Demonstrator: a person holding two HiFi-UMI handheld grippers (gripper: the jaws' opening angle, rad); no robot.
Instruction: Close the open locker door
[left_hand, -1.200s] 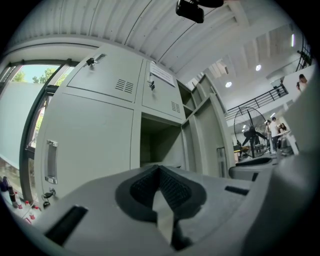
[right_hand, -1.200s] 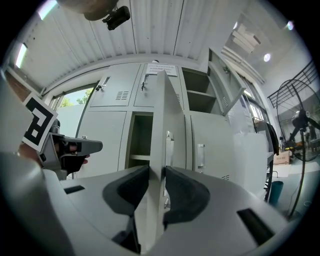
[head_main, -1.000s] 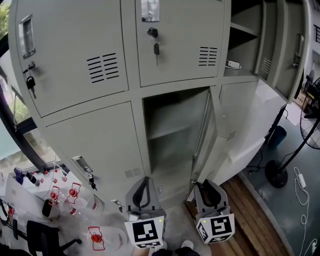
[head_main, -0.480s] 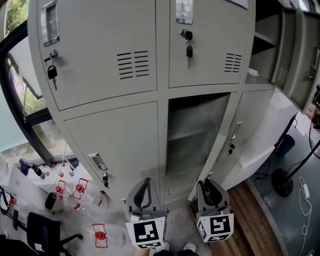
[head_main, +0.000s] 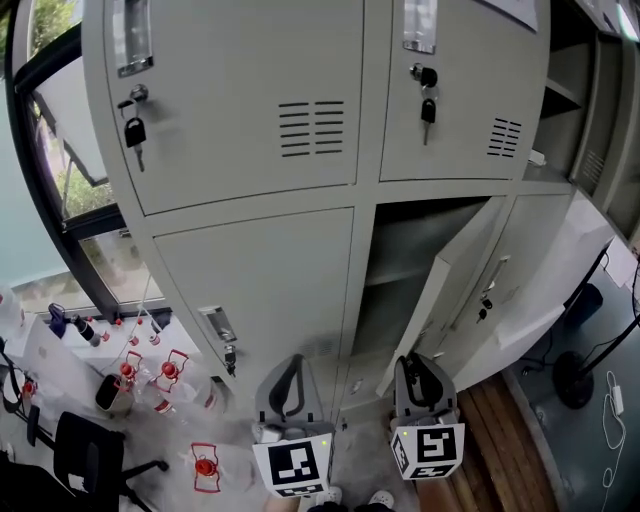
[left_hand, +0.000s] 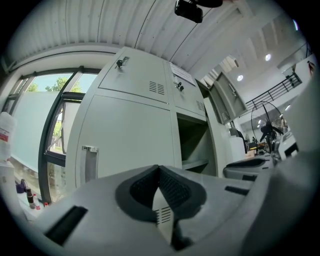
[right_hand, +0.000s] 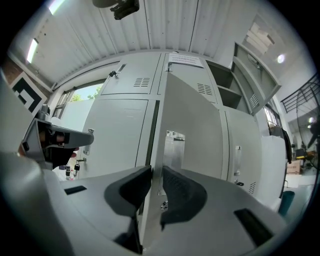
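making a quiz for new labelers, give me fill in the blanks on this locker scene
1. The open locker door is in the ___ row.
2. Its edge stands between the jaws of the ___ tool.
3. The left tool, jaws together, holds ___.
Missing words: bottom; right; nothing. The right tool's jaws are closing.

Head cam is looking steeply down the gray lockers (head_main: 250, 250) from up high, catching the left hand-held gripper (head_main: 287, 372) and right hand-held gripper (head_main: 417, 368) at its bottom edge. Left one's cam is sitting low, tilting up toward the ceiling (left_hand: 125, 25). Right one's cam is hugging the open door (right_hand: 192, 130), jaws closing around its edge. All three are sharing the same locker fronts.
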